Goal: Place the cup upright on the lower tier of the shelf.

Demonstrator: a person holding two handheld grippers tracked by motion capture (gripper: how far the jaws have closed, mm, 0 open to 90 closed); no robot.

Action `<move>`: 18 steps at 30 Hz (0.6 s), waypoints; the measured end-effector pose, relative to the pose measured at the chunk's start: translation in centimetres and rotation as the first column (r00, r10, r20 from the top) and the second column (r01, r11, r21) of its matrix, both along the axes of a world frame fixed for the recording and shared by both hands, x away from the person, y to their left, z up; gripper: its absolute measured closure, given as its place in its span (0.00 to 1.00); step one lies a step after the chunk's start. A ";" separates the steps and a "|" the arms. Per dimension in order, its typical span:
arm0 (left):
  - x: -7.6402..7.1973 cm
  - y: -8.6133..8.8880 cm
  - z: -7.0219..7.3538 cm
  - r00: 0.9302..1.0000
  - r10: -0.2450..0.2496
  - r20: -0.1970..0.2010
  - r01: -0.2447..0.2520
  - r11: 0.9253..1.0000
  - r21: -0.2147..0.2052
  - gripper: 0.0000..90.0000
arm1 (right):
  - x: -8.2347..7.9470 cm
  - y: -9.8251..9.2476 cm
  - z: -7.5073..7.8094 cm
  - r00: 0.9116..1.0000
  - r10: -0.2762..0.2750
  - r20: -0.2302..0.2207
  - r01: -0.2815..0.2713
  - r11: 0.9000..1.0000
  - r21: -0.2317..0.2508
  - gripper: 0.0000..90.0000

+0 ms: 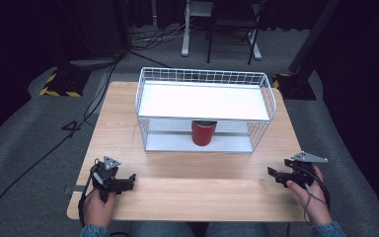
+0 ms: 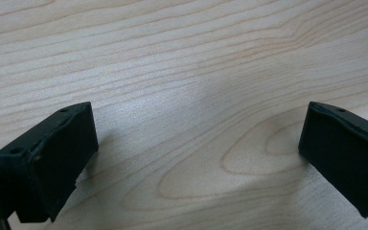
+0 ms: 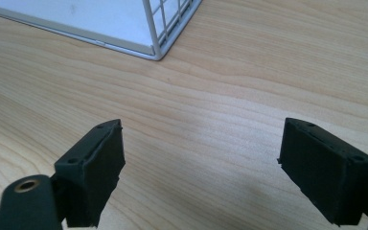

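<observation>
Red cup (image 1: 204, 132) stands on wire rack's (image 1: 143, 96) lower shelf, centre. Left gripper (image 1: 128, 181) and right gripper (image 1: 275, 174) rest near table (image 1: 187, 187) corners, jaws apart, well clear.

Cup (image 1: 203, 132): red. Rack (image 1: 148, 101): white wire grid, white shelves. Tabletop (image 1: 192, 190): pale wood grain. Jaws: black. Floor (image 1: 24, 143): grey.

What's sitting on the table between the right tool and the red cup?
Bare wood, then the wire rack's front corner; the red cup stands on its lower shelf. The high view shows this, right tool.
</observation>
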State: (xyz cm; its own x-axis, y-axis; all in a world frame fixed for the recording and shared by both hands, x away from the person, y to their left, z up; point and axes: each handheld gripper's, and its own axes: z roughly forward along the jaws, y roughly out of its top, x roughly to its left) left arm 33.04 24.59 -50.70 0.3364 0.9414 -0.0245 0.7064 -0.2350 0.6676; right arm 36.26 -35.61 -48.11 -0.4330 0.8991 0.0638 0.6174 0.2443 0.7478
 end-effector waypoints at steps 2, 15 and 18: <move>0.0 0.0 0.0 1.000 0.000 0.000 0.000 1.000 0.000 0.00 | 0.0 -0.1 -0.3 1.000 0.003 -0.005 -0.003 1.000 -0.004 0.18; 0.0 0.0 0.0 1.000 0.000 0.000 0.000 1.000 0.000 0.00 | -0.4 0.2 -2.1 0.999 0.038 -0.022 -0.039 0.999 -0.038 0.17; 0.0 0.0 0.0 1.000 0.000 0.000 0.000 1.000 0.000 0.00 | -0.4 0.4 -2.3 0.999 0.040 0.000 -0.040 0.996 -0.074 0.16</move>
